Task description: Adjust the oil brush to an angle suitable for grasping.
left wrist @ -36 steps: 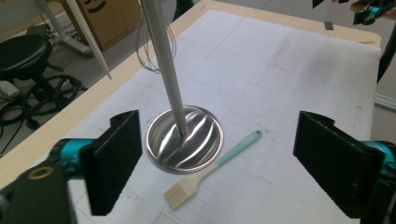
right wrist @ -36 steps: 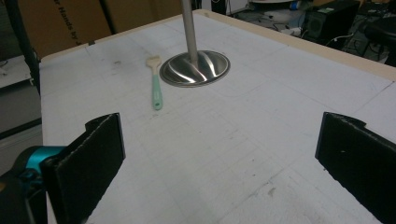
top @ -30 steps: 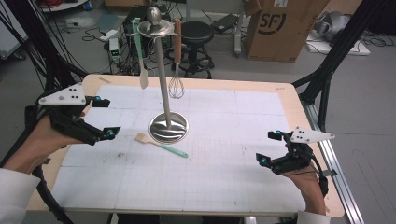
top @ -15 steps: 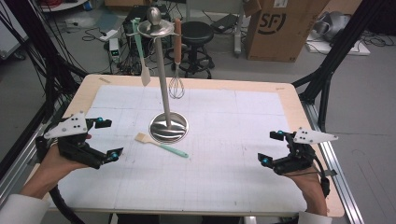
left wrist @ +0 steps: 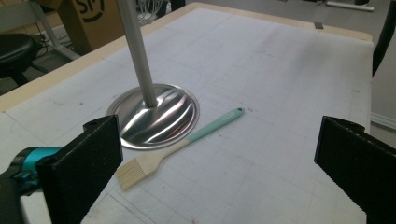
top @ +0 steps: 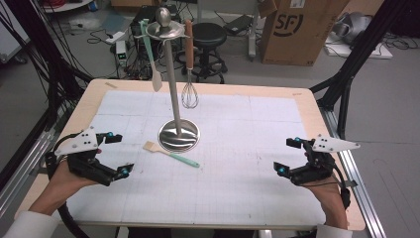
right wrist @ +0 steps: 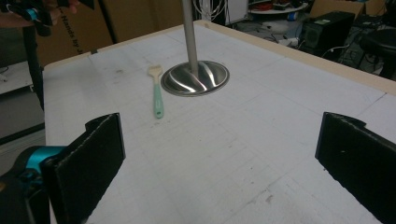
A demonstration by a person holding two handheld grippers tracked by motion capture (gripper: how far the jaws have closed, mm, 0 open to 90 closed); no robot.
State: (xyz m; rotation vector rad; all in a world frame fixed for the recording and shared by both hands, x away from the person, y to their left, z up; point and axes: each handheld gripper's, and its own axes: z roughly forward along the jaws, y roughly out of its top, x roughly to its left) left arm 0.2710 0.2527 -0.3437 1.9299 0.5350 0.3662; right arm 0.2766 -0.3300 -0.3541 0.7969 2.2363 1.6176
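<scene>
A utensil stand (top: 178, 134) rises mid-table; the pastry brush (top: 170, 153) lies flat just beside its base, bristles toward the left gripper (top: 118, 154), teal handle trailing right. Both left and right gripper (top: 289, 156) gape empty; the left sits nearer.

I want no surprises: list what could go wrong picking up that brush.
The pastry brush lies flat with its bristles against the stand base; the open left gripper could scrape the mat or nudge the base. A knocked stand might swing the hanging whisk and spatula.
</scene>
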